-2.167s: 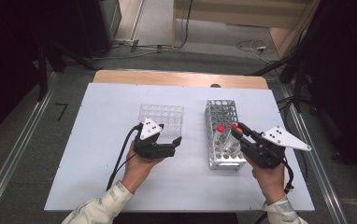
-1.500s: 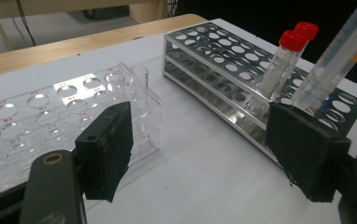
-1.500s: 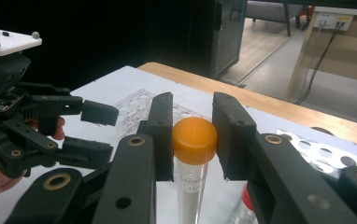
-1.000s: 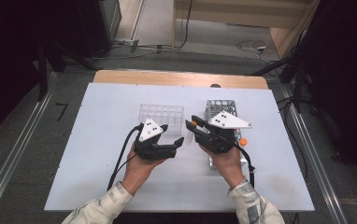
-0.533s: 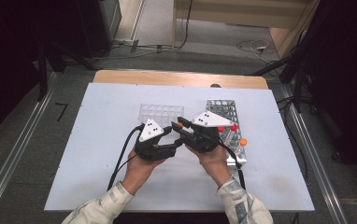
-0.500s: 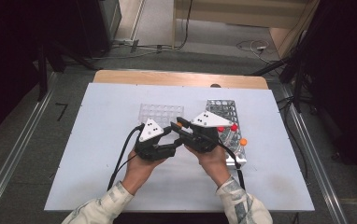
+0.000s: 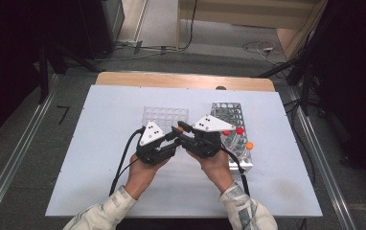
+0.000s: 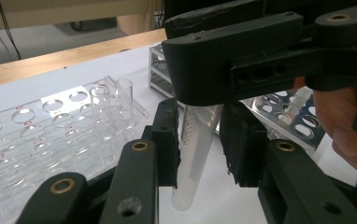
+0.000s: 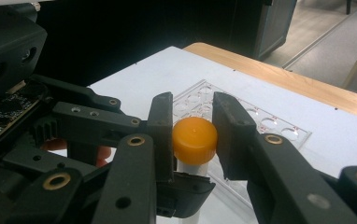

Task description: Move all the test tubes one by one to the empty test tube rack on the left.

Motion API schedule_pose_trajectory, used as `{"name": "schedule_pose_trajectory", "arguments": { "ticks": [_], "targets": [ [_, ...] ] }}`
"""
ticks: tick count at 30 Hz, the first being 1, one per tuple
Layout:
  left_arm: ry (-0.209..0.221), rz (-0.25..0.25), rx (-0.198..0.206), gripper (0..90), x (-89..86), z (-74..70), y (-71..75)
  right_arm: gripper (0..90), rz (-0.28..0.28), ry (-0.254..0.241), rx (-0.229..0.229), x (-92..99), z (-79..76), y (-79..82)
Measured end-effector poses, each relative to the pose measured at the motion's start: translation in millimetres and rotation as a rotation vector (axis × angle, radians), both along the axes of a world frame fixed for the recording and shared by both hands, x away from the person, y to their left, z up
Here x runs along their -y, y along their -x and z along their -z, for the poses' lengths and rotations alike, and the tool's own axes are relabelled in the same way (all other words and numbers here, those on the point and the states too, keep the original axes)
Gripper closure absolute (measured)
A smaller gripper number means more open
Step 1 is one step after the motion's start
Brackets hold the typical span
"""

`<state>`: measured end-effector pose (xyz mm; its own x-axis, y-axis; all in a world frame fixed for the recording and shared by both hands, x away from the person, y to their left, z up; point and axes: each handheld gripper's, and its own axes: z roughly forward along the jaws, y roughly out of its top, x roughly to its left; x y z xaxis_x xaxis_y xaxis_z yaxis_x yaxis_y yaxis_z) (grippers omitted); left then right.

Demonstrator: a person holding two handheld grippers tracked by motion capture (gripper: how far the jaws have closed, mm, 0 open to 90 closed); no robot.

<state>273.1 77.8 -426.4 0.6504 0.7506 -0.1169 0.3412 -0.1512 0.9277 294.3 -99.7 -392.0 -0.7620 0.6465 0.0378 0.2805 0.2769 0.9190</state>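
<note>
Over the middle of the white table, the two grippers meet tip to tip. My right gripper is shut on the orange cap of a clear plastic tube, which hangs upright below it. My left gripper has its jaws on either side of the tube's body. They have just been closing, and the pads now press on the tube. The tube's rounded bottom hangs free just above the table. Just behind the grippers stands a clear rack with empty holes.
A metal rack stands to the right of the hands, holding tubes with red caps and an orange-capped one. A wooden strip borders the table's far edge. Cables trail back from both grippers toward the person.
The right gripper has come left from the metal rack with the orange-capped tube, up to the left gripper. The left jaws have closed around the tube's body.
</note>
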Motion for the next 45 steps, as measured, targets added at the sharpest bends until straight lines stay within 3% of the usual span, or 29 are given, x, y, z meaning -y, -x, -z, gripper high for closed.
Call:
{"name": "schedule_pose_trajectory", "arguments": {
  "ticks": [6, 9, 14, 24, 33, 38, 45],
  "targets": [
    [0.002, 0.01, 0.006, 74.0, 2.0, 0.4, -0.1, 65.9, -0.006, 0.004, -0.007, 1.5, -0.4, -0.2],
    [-0.001, -0.001, 0.001, 74.2, -0.1, 0.9, -2.2, 57.6, -0.014, -0.025, -0.017, 7.6, -4.0, 0.6],
    [0.005, -0.06, 0.014, 74.2, -7.4, -3.7, -7.1, 48.7, -0.015, -0.054, -0.001, 28.9, -11.9, 8.4],
    [-0.004, -0.145, 0.036, 74.1, -17.3, -15.9, -27.7, 39.0, -0.02, -0.024, -0.02, 63.5, -3.7, 24.9],
    [-0.023, -0.202, 0.069, 74.1, -19.0, -23.4, -48.3, 38.5, -0.021, -0.01, -0.023, 70.2, 2.5, 30.1],
    [-0.032, -0.229, 0.061, 74.1, -18.9, -22.7, -62.3, 38.6, -0.025, -0.012, -0.019, 68.9, 2.0, 30.5],
    [-0.047, -0.238, 0.043, 74.1, -17.4, -16.4, -69.1, 38.7, -0.017, -0.018, -0.022, 71.6, 1.6, 29.2]
  ]
}}
